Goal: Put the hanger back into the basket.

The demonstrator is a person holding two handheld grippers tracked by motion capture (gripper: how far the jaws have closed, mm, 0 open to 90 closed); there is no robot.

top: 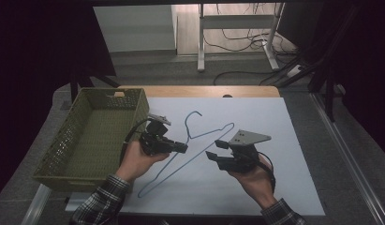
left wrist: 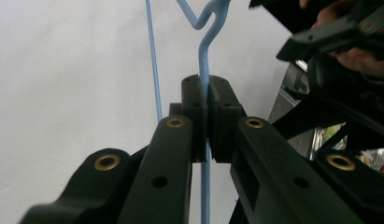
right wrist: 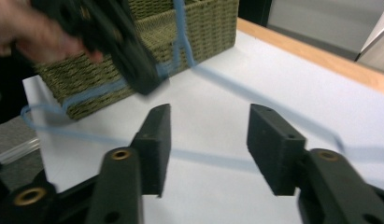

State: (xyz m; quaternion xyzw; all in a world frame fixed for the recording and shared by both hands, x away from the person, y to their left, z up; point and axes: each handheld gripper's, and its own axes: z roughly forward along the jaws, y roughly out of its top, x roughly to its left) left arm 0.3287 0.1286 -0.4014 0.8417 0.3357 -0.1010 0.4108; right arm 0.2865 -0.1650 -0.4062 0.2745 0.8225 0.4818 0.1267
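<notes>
Across the middle of the high view, a wooden table (top: 199, 91) covered by a large white sheet (top: 265, 140) carries the work: a person seated at the bottom edge, plaid sleeves showing, handles a thin blue wire coat hanger (top: 199, 136) with two black hand-held grippers. At the left of the frame, a rectangular olive-green woven basket (top: 94, 136) sits with its near corner overhanging the table edge, nothing visible inside it.

The hanger lies stretched across the centre of the sheet, hook toward the upper middle, its long lower bar running down toward the bottom left. The left gripper (top: 178, 147), just right of the basket, has its fingers clenched on the wire; the left gripper view shows the blue rod pinched upright between the two pads (left wrist: 195, 109), with the twisted neck of the hanger rising above them. The right gripper (top: 217, 149), lower centre right, has its fingers released and spread wide, tips pointing at the hanger's middle but apart from it. In the right gripper view the blurred wire crosses behind the gap between the fingers (right wrist: 154, 140).

By the look of things, the step in hand is securing the hanger with both grippers. The next move likely calls for the right fingers to advance and close on the wire without knocking it sideways, so the springy frame can be lifted level, perhaps toward the basket.
</notes>
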